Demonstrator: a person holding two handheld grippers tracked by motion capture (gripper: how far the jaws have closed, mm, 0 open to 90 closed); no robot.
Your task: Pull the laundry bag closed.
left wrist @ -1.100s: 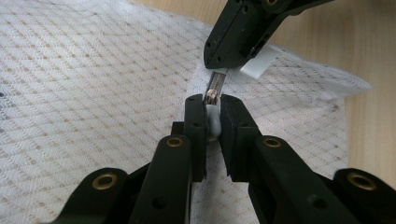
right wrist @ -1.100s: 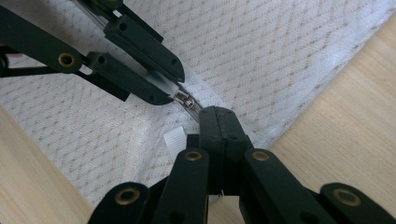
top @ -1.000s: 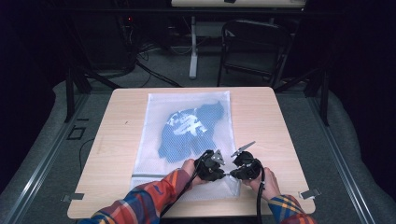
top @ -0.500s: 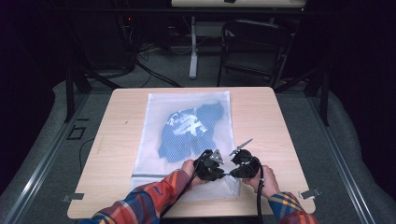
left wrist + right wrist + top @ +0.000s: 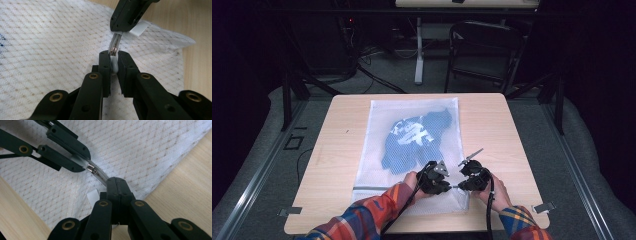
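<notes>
A white mesh bag [image 5: 412,112] lies flat on the wooden table [image 5: 497,130] with a blue patterned garment [image 5: 412,142] inside it. Both grippers meet at the bag's near right corner. My left gripper [image 5: 449,185] [image 5: 114,56] is shut on a white piece at the zipper's end. A thin metal zipper pull [image 5: 115,42] [image 5: 98,173] runs from there to my right gripper [image 5: 460,186] [image 5: 115,182], which is shut on its other end. A white label tab [image 5: 138,27] sticks out beside the right gripper's jaws.
A person's forearms in plaid sleeves [image 5: 372,215] come in over the table's near edge. Bare wood lies left and right of the bag. A dark chair [image 5: 484,50] and a table leg [image 5: 418,50] stand on the floor beyond the far edge.
The right gripper has edged slightly left, closer to the left gripper. The bag and garment have stayed in place.
</notes>
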